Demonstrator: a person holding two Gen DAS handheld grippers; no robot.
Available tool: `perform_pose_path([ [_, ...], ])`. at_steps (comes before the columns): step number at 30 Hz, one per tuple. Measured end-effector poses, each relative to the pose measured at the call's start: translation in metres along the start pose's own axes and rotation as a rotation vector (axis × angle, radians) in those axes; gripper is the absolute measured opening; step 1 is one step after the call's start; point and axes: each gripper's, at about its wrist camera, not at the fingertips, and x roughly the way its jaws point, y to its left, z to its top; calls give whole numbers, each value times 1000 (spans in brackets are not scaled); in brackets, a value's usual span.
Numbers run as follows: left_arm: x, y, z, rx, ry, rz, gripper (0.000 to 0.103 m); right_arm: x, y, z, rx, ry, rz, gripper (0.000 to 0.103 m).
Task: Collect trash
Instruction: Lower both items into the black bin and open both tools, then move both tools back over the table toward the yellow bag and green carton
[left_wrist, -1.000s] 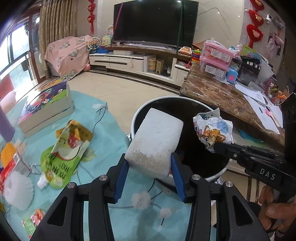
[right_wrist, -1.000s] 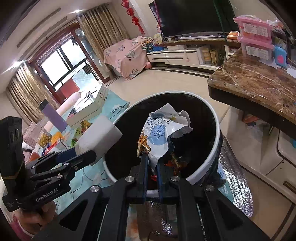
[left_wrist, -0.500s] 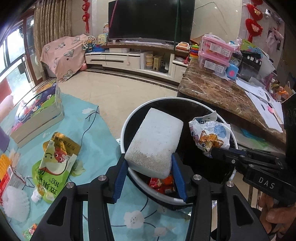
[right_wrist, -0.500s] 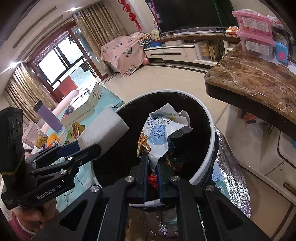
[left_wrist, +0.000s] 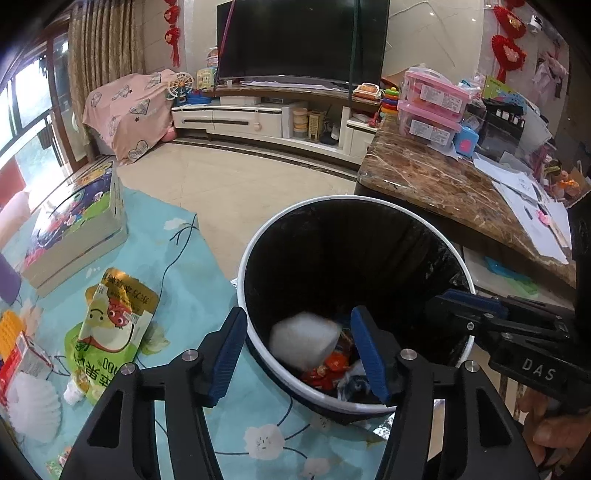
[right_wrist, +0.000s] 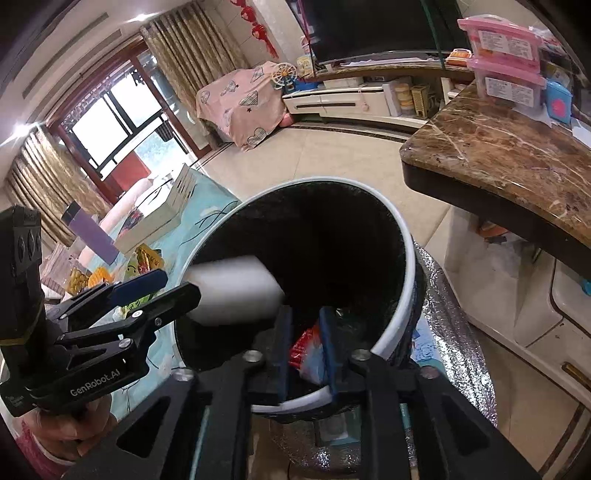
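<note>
A bin with a white rim and black liner stands below both grippers. My left gripper hangs over its near rim, jaws opening, pads apart from the white foam block, which is blurred as it falls inside the bin. In the right wrist view the block is just off the left gripper. My right gripper is over the bin, jaws opening. A crumpled snack wrapper shows between them, down in the bin, with no pad pressing on it. From the left wrist view the right gripper holds nothing.
A green juice pouch, a white paper liner and a boxed book set lie on the blue floral cloth left of the bin. A marble counter juts in on the right. Silver foil lies under the bin.
Both grippers have opened. The foam block left the left gripper and the snack wrapper left the right one; both dropped into the bin.
</note>
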Motion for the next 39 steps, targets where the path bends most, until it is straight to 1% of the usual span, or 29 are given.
perform_pose_path([
  [1, -2, 2, -2, -6, -2, 2, 59, -1, 0, 0, 3, -5, 1, 31],
  [4, -10, 8, -10, -23, -12, -1, 60, -7, 3, -3, 5, -24, -3, 37],
  [6, -17, 14, -19, -44, -14, 0, 60, -11, 6, -5, 4, -39, -3, 46],
  [8, -24, 21, -28, -63, -18, -1, 60, -15, 12, -7, -5, -54, -8, 62],
  [11, -37, 34, -47, -105, -22, -1, 60, -22, 24, -12, -29, -88, -2, 76],
  [13, -46, 43, -58, -127, -28, 6, 60, -24, 33, -16, -39, -98, 10, 80],
  [22, -97, 81, -115, -208, -51, 73, 60, -19, 67, -33, -51, -84, 64, 84],
  [26, -118, 98, -139, -265, -55, 103, 60, -11, 92, -45, -78, -55, 103, 85],
  [39, -187, 159, -198, -411, -79, 218, 61, 21, 171, -85, -180, 45, 211, 86],
])
